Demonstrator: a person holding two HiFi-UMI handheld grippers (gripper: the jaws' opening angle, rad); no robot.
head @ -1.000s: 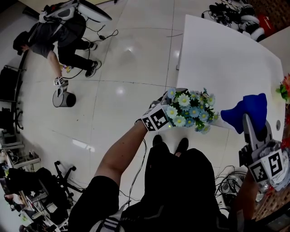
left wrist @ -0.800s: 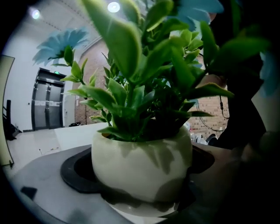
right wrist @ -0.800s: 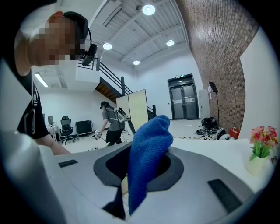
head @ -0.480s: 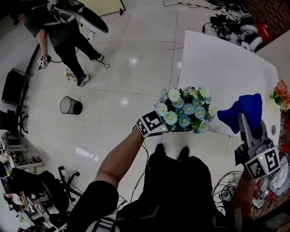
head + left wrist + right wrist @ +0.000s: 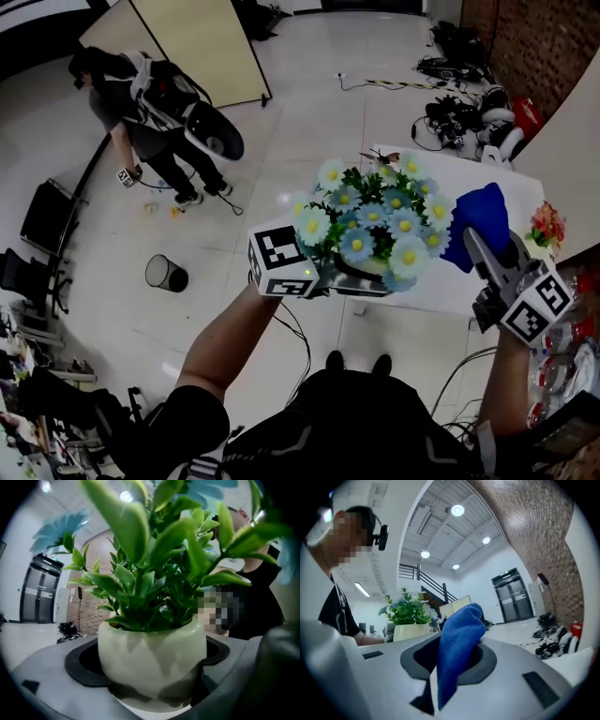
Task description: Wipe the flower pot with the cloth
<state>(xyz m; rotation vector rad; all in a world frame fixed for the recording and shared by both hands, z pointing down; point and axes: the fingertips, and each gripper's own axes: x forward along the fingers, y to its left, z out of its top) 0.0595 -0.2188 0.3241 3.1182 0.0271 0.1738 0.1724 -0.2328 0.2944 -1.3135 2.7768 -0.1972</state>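
The left tongs (image 5: 339,279) pinched the pale flower pot (image 5: 152,660) (blue daisies on top) over the white desk (image 5: 424,302), while the right tongs (image 5: 478,246), just right, clamped the blue cloth (image 5: 459,634).

1. The flower pot (image 5: 152,658) fills the left gripper's (image 5: 354,281) jaws; its flowers (image 5: 375,220) spread wide above.
2. The blue cloth (image 5: 480,217), pinched in the right gripper's (image 5: 476,246) jaws, stands just beside those flowers.
3. The white counter (image 5: 520,192) below offers open room, except a small bouquet (image 5: 547,225) at its right edge.
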